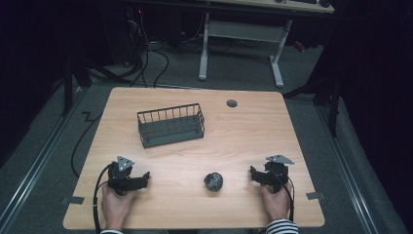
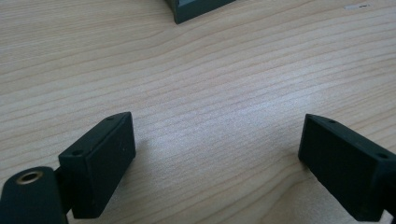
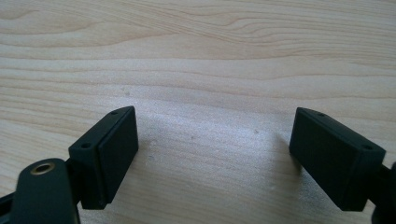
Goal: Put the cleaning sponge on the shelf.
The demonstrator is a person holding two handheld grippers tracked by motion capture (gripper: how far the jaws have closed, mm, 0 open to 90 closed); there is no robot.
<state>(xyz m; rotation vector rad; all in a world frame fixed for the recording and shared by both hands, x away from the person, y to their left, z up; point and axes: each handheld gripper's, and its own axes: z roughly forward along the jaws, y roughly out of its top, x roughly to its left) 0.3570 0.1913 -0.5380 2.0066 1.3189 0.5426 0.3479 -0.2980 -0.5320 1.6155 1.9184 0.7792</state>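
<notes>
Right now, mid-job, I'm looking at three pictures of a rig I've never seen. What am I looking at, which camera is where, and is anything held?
No robot arm here: a person at a wooden table holds a hand-held two-jaw tool in each hand. The high view looks down from above the person's side. It shows the left gripper at the left and the right gripper at the right, both resting low near the table's front edge.

The other two pictures come from cameras riding on the grippers, looking along their black jaws. In both, the jaws stand wide apart with bare wood between them, so nothing is held.

On the table lie a dark wire basket toward the back and a small dark ball between the grippers, nearer the right one. Neither is touched.
</notes>
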